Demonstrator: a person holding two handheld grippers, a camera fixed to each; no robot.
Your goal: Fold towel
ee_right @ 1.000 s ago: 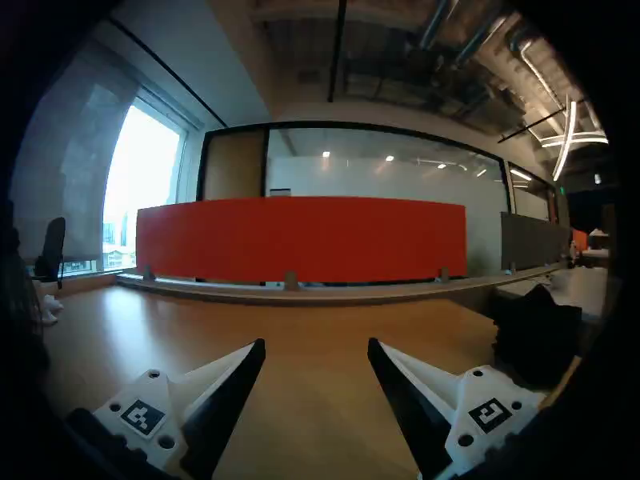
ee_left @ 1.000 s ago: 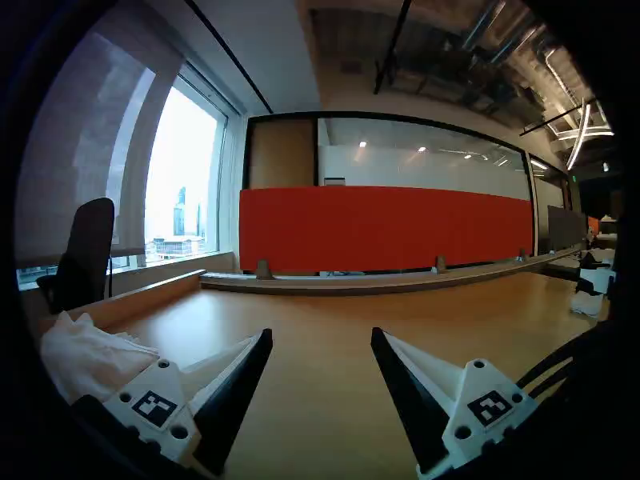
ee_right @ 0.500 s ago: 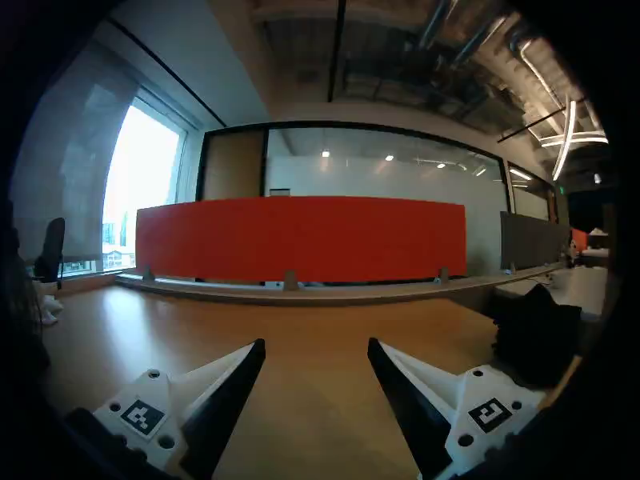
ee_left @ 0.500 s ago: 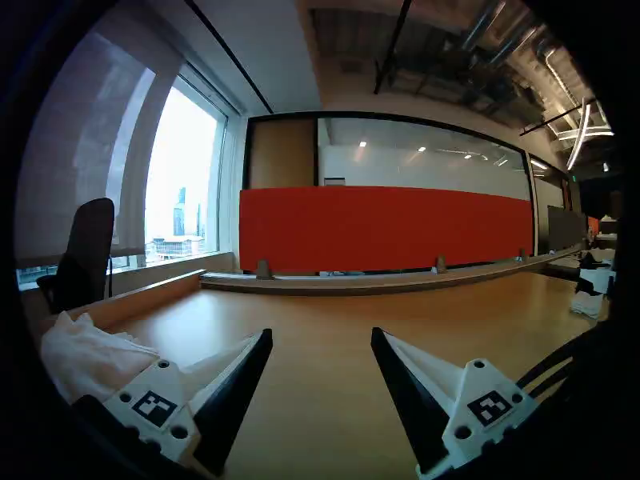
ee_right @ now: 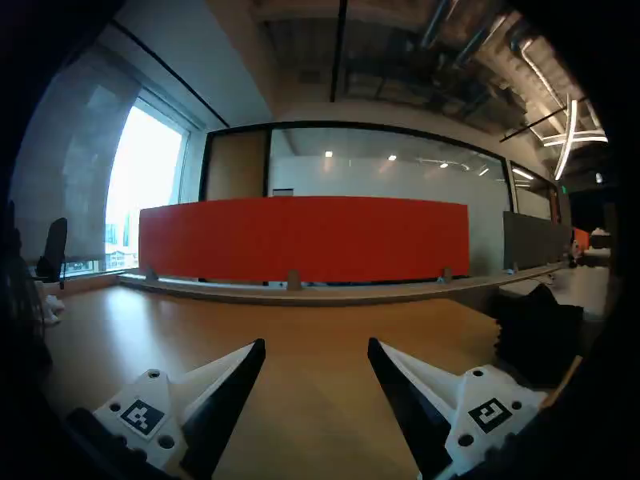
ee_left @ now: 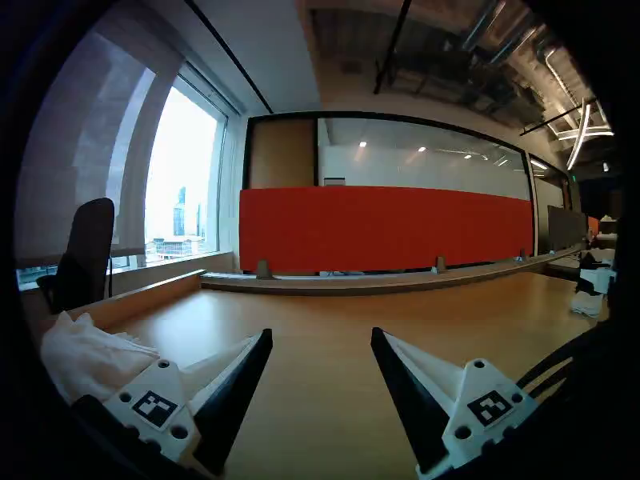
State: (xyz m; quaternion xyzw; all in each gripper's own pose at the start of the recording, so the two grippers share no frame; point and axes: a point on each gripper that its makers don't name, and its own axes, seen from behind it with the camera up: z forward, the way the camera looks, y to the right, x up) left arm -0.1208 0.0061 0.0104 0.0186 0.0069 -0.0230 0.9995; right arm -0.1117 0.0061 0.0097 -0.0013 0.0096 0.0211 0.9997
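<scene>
Task looks unstarted, as far as the pics show. Left gripper has its fingers wide apart w/ nothing between them, just bare table ahead. Right gripper is the same: fingers spread, empty, low over the wood. The white towel lies in a crumpled heap just beside and behind the left gripper's left finger, near the table edge. It's not flattened and no fold is made. A dark cloth heap sits off the right gripper's right finger, a bit ahead of it, and is bunched too. Can't tell which of the two is meant first, though the white one is closer to a claw. My read is that everything's left to do: grab it, spread it flat, find corners, fold. Materials: the towel is soft, limp and wrinkly w/ peaked creases, so it prob. sags when lifted. The dark heap is matte w/ jagged folds, and its texture is too dark to read. The table is smooth, light wood w/ a slight sheen. Fingers are hard white plastic wedges w/ black inner pads, tapering to points. Far ahead of both claws is a flat red divider panel w/ glass behind it.
</scene>
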